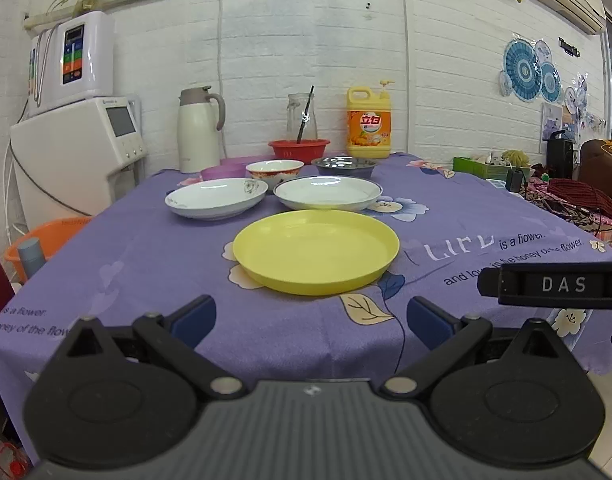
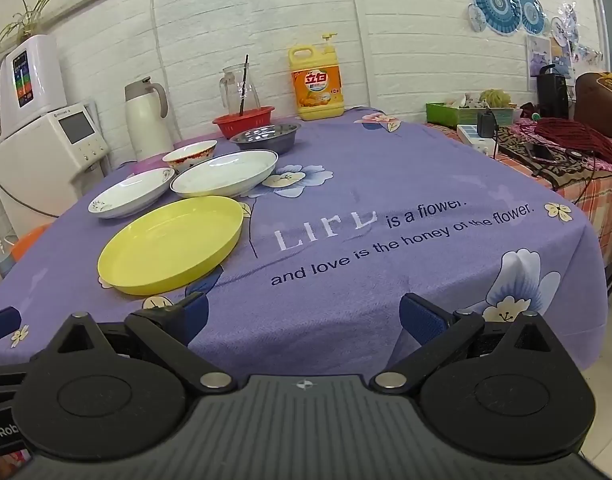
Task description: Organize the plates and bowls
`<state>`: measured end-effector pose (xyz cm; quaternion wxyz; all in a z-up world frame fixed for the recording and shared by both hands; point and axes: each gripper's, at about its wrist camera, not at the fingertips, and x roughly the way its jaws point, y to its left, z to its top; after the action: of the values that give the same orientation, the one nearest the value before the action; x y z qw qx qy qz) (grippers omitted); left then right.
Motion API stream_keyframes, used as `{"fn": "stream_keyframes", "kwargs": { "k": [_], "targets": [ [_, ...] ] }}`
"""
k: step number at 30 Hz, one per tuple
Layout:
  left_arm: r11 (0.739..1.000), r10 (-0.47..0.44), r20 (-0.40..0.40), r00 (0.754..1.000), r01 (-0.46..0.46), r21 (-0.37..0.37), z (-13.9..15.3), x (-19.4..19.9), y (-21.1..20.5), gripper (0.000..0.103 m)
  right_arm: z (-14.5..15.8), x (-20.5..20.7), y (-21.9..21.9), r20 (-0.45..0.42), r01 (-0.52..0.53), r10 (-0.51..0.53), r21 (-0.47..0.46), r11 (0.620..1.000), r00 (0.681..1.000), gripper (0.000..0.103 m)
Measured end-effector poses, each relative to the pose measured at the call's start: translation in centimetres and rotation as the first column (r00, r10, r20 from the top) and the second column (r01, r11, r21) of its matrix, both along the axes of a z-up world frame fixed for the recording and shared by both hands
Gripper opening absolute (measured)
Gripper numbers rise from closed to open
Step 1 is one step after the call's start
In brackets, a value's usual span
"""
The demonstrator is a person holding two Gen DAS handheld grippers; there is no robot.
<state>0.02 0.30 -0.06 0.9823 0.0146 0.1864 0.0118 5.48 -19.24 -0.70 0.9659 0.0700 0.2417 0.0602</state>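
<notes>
Both tools are hovering at the near edge of the desk (image 2: 385, 184), which is wearing a purple flowered cloth. The left tool (image 1: 310, 322) is sitting with its blue-padded fingers (image 1: 194, 320) spread wide and nothing between them, pointing straight at the yellow plate (image 1: 316, 251). The right tool (image 2: 302, 320) is also gaping open and empty, aiming at the bare cloth with the printed lettering, well right of the dishes.

The yellow plate is lying flat, closest to the tools. Just behind it two white plates are sitting side by side: the flowered plate (image 1: 216, 198) on the left and the plain plate (image 1: 327, 193) on the right, nearly touching each other. Behind those, a red-rimmed bowl (image 1: 274, 172) is standing between them, with a steel bowl (image 1: 344, 166) to its right and a pink bowl (image 1: 222, 171) peeking out on its left. A red basket (image 1: 299, 149) is sitting further back, with a glass jug (image 1: 302, 118) and stick behind it or in it, can't tell which.

Along the back edge a white thermos (image 1: 198, 130) is standing upright on the left and a yellow soap bottle (image 1: 369, 124) on the right, both near the brick wall. All the dishes are clustering on the left half of the desk in the right wrist view.
</notes>
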Motion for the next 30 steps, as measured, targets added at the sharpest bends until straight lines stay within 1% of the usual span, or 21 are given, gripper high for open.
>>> {"fn": "stream_keyframes", "kwargs": {
  "k": [30],
  "targets": [
    [1.0, -0.005, -0.011, 1.0, 0.005, -0.009, -0.19, 0.06, -0.05, 0.101, -0.28, -0.16, 0.29, 0.001, -0.031, 0.031, 0.011, 0.999, 1.0, 0.103]
  ]
}}
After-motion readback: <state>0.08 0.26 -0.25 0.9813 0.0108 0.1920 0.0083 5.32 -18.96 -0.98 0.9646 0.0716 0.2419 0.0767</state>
